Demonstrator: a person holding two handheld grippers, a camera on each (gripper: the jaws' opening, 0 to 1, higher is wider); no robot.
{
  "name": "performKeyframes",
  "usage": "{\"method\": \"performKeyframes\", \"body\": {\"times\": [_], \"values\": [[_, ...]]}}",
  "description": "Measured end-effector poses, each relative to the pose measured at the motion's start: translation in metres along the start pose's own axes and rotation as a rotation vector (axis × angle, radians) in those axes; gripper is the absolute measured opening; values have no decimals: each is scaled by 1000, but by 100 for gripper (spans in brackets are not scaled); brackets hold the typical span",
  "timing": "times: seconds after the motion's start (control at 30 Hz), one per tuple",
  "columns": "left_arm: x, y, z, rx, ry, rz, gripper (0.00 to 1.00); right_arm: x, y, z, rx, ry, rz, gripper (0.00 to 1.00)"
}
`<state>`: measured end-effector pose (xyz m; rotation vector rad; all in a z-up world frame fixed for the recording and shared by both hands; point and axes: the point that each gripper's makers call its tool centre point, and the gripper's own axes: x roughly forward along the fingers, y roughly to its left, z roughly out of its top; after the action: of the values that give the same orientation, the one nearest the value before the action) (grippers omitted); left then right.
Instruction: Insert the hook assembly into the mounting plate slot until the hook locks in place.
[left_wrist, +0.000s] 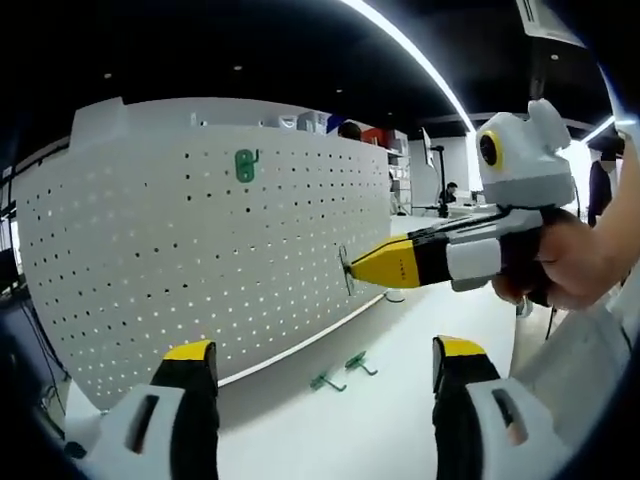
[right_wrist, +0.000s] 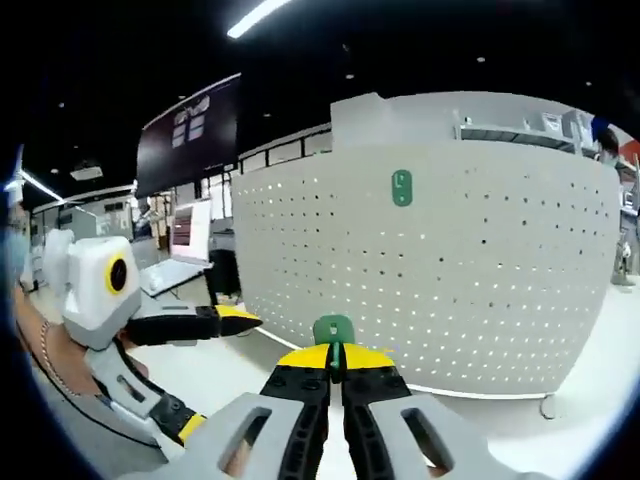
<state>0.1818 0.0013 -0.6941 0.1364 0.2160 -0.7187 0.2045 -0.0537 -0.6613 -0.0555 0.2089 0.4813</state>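
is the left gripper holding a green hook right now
No: in the left gripper view the left gripper stands open and empty, while two loose green hooks lie on the table.

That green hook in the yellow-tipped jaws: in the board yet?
Out. The green hook, clamped in the right gripper, meets the white pegboard, not seated.

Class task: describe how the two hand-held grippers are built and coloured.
Each hand-held gripper, left and right, has black jaws with yellow tips on a pale grey body with slots. A white box with a yellow-ringed round part sits on top. A thin bracelet circles one wrist.
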Motion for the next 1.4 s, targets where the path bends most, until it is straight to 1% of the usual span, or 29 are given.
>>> {"method": "performKeyframes", "body": {"times": [0.03, 0.1, 0.13, 0.37, 0.77, 1.1, 1.17, 1.4], "values": [[0, 0, 0, 0, -1, 1, 91, 0, -2, 1, 7, -6, -8, 0], [0, 0, 0, -1, -1, 1, 91, -1, -4, 0, -9, -1, -9, 0], [0, 0, 0, 0, 0, 1, 91, -1, -4, 0, 4, -1, -11, 0], [0, 0, 1, -2, -3, 1, 91, 0, -8, 1, 16, -2, -16, 0], [-2, 3, -1, -17, 0, 8, 90, 8, -36, 26, 63, -57, -69, 0], [-6, 9, -3, -27, -3, 19, 88, 18, -50, 44, 58, -100, -99, 0], [-7, 10, -4, -33, -3, 20, 88, 19, -52, 48, 70, -119, -104, 0], [-11, 14, -4, -38, -8, 29, 88, 24, -57, 56, 79, -145, -123, 0]]}}
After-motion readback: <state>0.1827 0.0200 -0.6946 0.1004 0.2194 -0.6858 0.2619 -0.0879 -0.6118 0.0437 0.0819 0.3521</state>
